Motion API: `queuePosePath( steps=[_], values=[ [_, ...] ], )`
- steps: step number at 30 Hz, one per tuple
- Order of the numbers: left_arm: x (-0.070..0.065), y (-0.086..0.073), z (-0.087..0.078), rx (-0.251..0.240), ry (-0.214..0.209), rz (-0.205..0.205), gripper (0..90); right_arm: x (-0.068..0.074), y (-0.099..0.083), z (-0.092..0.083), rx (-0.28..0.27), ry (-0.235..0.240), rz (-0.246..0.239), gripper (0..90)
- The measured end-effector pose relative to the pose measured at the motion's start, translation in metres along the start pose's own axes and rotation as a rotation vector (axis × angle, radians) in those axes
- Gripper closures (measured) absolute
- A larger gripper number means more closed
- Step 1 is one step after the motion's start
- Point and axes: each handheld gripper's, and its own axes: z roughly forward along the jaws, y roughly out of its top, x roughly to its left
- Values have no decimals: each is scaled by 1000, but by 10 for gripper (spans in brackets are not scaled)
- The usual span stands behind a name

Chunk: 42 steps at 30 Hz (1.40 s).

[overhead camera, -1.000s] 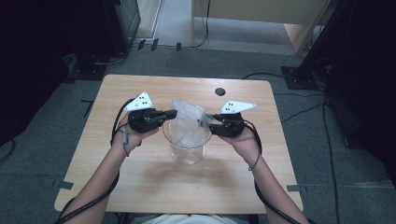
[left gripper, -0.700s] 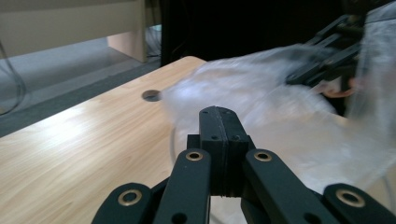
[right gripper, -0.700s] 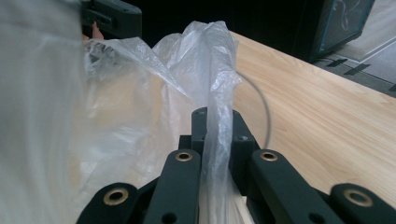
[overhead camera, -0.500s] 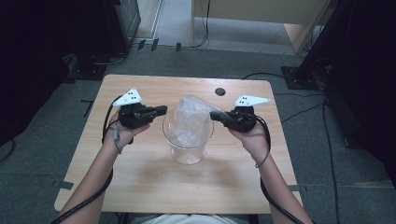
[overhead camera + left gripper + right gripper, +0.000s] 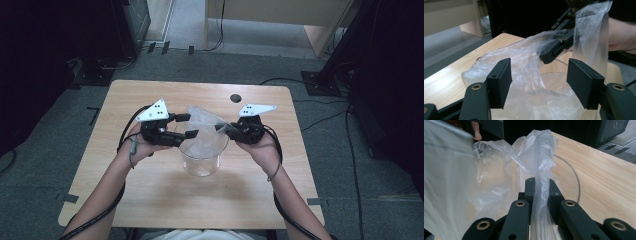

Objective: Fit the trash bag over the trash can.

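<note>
Both grippers flank the clear plastic bag point(image 5: 202, 131), which sits bunched in the mouth of the clear glass beaker point(image 5: 201, 159) at the middle of the wooden table point(image 5: 150, 200). We note the right gripper point(image 5: 226, 128) pinched shut on a fold of the bag at the beaker's 3 o'clock rim; in the right gripper view the film runs up between its closed pads and rises as a twisted ridge. The left gripper point(image 5: 187, 126) sits at the beaker's 9 o'clock rim with its jaws wide apart; they have just been opening. In the left gripper view the bag lies between and beyond the two pads point(image 5: 499, 82), and we see no pad pressing on it.

Pose: both forearms enter from 6 o'clock and angle inward, so the grippers point at each other across the beaker. Left hand point(image 5: 142, 145) wraps the gripper body from below, wrist bent slightly inward, grey three-cornered plate tilted up toward 11 o'clock. Right hand point(image 5: 260, 147) grips from below likewise, its plate facing up toward 1 o'clock, a cable looping round the wrist and trailing back along the forearm.

Outward: a small dark round hole point(image 5: 235, 98) lies in the tabletop at 12 o'clock of the beaker, near the far edge. Grey carpet point(image 5: 45, 150) surrounds the table, with cables point(image 5: 325, 117) running off at 2 o'clock.
</note>
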Motion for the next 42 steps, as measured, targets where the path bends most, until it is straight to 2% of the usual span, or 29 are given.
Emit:
queuePosePath(
  steps=[1,3,5,7,9,12,15,16,19,21,22,25,28,32,34,36,37,39,40,42],
  values=[
    [0,0,2,11,25,8,398,1,0,1,-3,4,0,822],
    [1,-1,9,66,95,19,498,4,1,3,-7,11,-6,809],
    [3,-2,14,117,148,44,634,6,2,5,-12,15,-11,792],
    [4,-4,17,152,176,57,791,6,2,5,-17,14,-12,763],
    [7,-5,16,150,187,23,895,5,2,5,-31,6,-17,719],
    [13,-5,12,110,206,-34,900,2,2,3,-50,4,-3,662],
    [20,-6,6,71,222,-93,900,1,1,2,-63,1,-4,557],
    [21,-6,4,63,227,-111,900,0,1,3,-67,6,-5,553],
    [27,-10,0,46,257,-126,900,1,0,3,-71,22,-25,510],
    [31,-12,-3,38,263,-144,900,2,0,3,-71,20,-48,495],
    [33,-13,-4,30,255,-156,900,1,-1,2,-74,19,-58,496],
    [37,-17,-7,4,202,-194,900,-4,-2,-2,-95,14,-38,502],
    [38,-18,-6,-1,162,-205,900,-6,-2,-3,-129,41,-10,497],
    [37,-19,-2,5,118,-226,900,1,-2,4,-129,71,-52,450],
    [37,-19,0,2,86,-244,900,5,-2,10,-116,67,-74,451],
    [37,-18,1,1,26,-281,900,7,0,15,-111,50,-83,487],
    [36,-18,2,-1,-17,-299,900,7,1,17,-116,44,-77,502],
    [34,-17,4,-4,-68,-314,900,8,3,21,-118,39,-54,576],
    [34,-17,5,-3,-96,-323,900,9,4,23,-111,32,-47,660],
    [33,-17,6,12,-107,-320,900,10,5,25,-86,12,-28,797]
  ],
)
